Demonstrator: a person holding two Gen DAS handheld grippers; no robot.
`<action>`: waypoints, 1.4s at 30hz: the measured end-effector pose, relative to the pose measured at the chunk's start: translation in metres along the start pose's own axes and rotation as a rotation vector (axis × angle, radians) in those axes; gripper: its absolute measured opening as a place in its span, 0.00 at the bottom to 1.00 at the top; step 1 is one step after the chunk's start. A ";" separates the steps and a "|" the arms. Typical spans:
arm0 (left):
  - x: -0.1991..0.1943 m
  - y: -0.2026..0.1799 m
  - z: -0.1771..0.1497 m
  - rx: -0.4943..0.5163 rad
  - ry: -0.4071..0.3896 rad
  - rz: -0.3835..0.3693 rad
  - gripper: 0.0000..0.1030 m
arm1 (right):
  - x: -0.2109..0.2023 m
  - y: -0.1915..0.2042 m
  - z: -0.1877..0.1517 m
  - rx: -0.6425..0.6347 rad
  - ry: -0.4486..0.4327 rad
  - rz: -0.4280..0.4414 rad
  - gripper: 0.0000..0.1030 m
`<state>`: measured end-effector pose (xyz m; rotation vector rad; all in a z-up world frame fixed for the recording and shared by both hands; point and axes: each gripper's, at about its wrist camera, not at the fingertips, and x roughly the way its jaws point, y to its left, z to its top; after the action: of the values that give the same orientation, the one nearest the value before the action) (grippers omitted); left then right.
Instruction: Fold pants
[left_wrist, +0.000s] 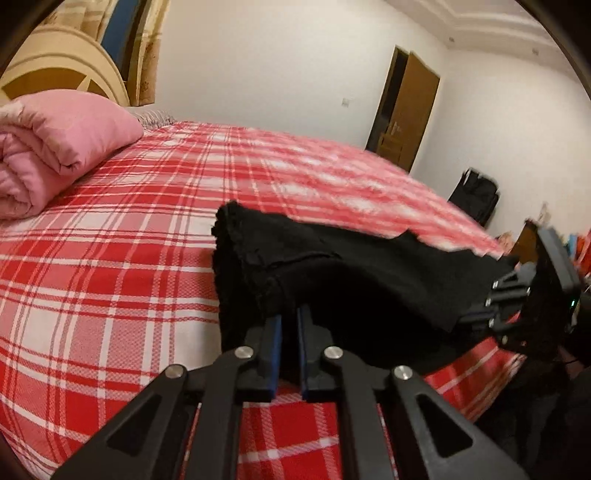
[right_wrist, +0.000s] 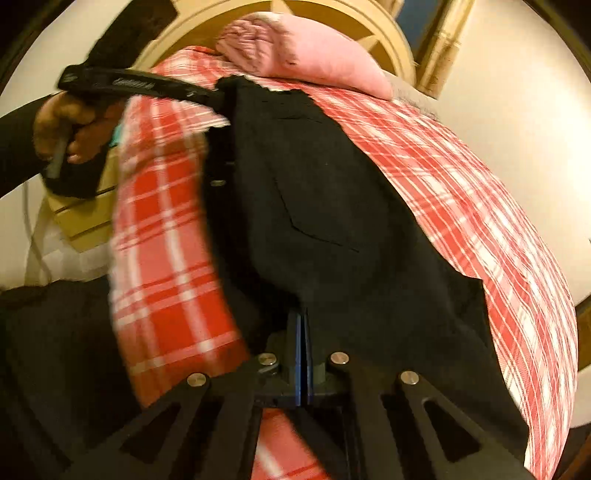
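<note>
Left wrist view: left gripper (left_wrist: 290, 325) is clamped on an edge of the black pants (left_wrist: 332, 266), held above the plaid bedsheet (left_wrist: 110, 240).

Right wrist view: right gripper (right_wrist: 303, 332) is pinched on the opposite edge. The fabric appears soft and limp; grip hems or corners.

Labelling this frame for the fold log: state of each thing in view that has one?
Black pants: bunched, held up over the bed between both grippers.
Left gripper: jaws shut on the pants.
Right gripper: jaws shut on the pants.
Red and white plaid bedsheet: spread flat.
Pink quilt: folded, at the headboard end.
Brown wooden door: ajar.
Person's hand: gripping the left gripper's handle.
</note>
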<state>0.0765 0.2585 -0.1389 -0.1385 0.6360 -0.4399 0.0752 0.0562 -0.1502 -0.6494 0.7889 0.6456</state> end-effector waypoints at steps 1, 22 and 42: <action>-0.004 0.002 -0.002 -0.009 -0.006 -0.003 0.08 | 0.001 0.004 -0.001 -0.009 0.004 -0.003 0.01; -0.042 0.010 -0.002 0.056 -0.012 0.336 0.63 | -0.123 -0.179 -0.182 0.684 -0.013 -0.306 0.41; 0.162 -0.322 0.009 0.528 0.293 -0.420 0.59 | -0.240 -0.300 -0.465 1.629 -0.019 -0.634 0.41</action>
<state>0.0840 -0.1019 -0.1371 0.3070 0.7579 -1.0320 -0.0341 -0.5371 -0.1269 0.6176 0.7691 -0.6284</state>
